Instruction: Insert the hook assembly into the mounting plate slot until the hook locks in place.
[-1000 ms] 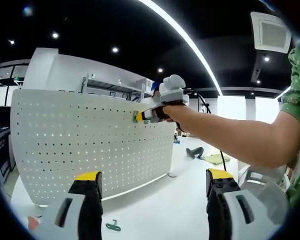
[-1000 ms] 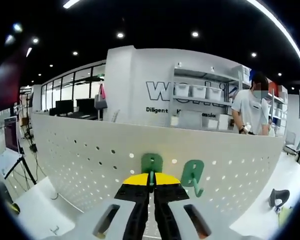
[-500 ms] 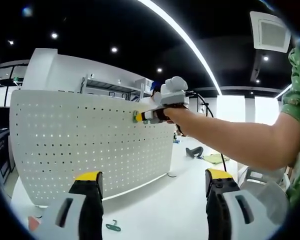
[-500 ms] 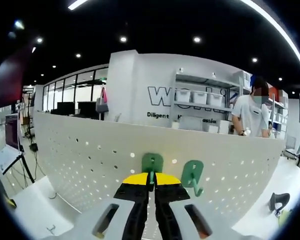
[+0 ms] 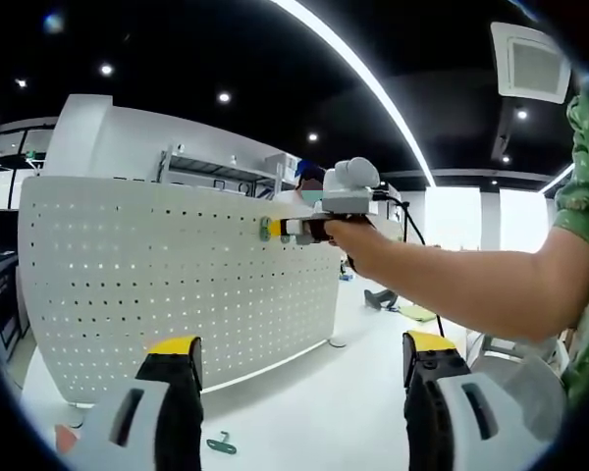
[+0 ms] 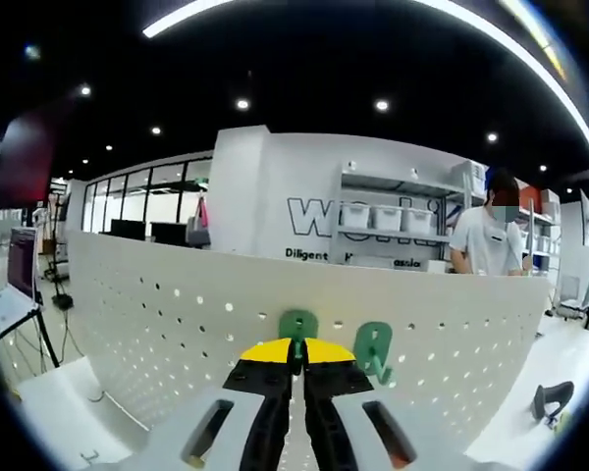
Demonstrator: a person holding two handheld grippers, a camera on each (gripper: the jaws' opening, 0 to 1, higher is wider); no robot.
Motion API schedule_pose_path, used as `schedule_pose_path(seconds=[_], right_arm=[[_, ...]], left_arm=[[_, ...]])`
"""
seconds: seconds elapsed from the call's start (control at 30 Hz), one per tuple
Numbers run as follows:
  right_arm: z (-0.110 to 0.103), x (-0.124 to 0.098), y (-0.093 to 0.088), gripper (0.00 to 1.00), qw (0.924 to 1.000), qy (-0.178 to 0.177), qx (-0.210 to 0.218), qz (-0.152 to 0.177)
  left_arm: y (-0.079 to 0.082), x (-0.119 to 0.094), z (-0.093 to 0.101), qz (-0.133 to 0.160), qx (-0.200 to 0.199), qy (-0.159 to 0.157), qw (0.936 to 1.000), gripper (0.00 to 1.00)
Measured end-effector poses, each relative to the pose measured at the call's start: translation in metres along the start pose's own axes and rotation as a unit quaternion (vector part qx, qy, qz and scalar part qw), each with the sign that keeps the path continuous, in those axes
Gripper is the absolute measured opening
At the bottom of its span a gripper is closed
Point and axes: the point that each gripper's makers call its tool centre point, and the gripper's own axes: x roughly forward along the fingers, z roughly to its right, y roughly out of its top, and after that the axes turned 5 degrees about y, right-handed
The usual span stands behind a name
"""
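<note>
Between our right gripper's (image 6: 296,355) closed yellow-tipped jaws sits a green plastic hook (image 6: 297,328), pressed against the white perforated mounting board (image 6: 157,314); a second green hook (image 6: 375,350) hangs just right. Our left gripper (image 5: 293,365) stands wide open, holding nothing, well back from the board.

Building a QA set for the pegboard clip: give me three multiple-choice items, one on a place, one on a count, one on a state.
1. Where does the loose green hook lie?
A. on the tabletop below the pegboard
B. on the shelf
C. in the left gripper

2. How many green hooks are at the pegboard in the right gripper view?
A. one
B. two
C. four

3. The left gripper is:
A. shut on a hook
B. open
C. shut on a cable

Key: 1 A, it rests before the board's foot. 2 B, the held hook and a neighbour. 3 B, jaws wide apart.
</note>
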Motion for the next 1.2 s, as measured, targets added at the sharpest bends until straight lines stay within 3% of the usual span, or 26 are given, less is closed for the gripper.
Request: schedule_pose_path(seconds=[0.8, 0.9, 1.1, 1.2], right_arm=[[-0.0002, 0.0028, -0.0009, 0.01, 0.9998, -0.005, -0.006, 0.019], [0.0008, 0.0035, -0.0003, 0.01, 0.9999, -0.003, 0.002, 0.014], [-0.0009, 0.0052, -0.0003, 0.00, 0.9995, -0.006, -0.026, -0.015], [0.0013, 0.0064, -0.0014, 0.00, 0.9996, -0.003, 0.006, -0.028]], left_arm=[[0.0004, -0.0025, -0.0023, -0.001, 0.000, 0.004, 1.0000, 0.86], [0.0006, -0.0025, -0.0023, 0.000, 0.001, 0.004, 1.0000, 0.86], [0.0001, -0.0021, -0.0006, -0.002, 0.001, 0.002, 1.0000, 0.86], [0.0004, -0.0023, -0.0004, -0.001, 0.002, 0.002, 1.0000, 0.86]])
